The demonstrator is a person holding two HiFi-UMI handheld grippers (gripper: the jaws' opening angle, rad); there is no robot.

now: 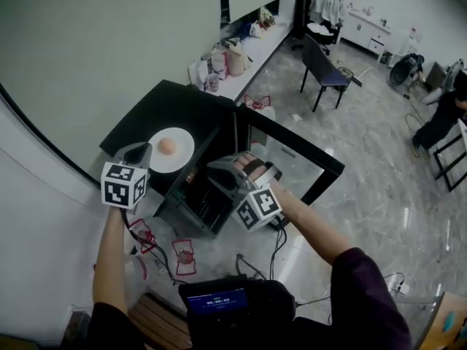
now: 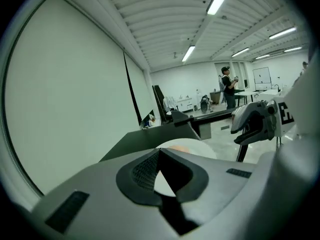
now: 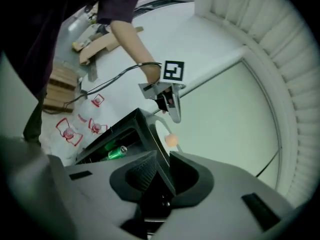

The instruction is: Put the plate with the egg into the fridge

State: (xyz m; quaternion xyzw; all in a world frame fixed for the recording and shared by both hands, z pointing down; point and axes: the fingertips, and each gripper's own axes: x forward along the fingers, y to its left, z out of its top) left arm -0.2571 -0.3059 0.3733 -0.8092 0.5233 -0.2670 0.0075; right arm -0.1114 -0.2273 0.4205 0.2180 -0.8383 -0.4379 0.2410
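A white plate with a brown egg sits on top of a small black fridge. The fridge's door stands open to the right. My left gripper is shut and empty, its tips just at the plate's left rim. From the left gripper view the plate lies right beyond the closed tips. My right gripper hovers at the fridge's front top edge, jaws slightly parted with nothing between them. In the right gripper view the egg and a green can inside the fridge show.
Red-printed clear bags lie on the floor beside the fridge. A bench with bags runs along the wall behind, and a dark chair stands on the open floor. A person stands far off.
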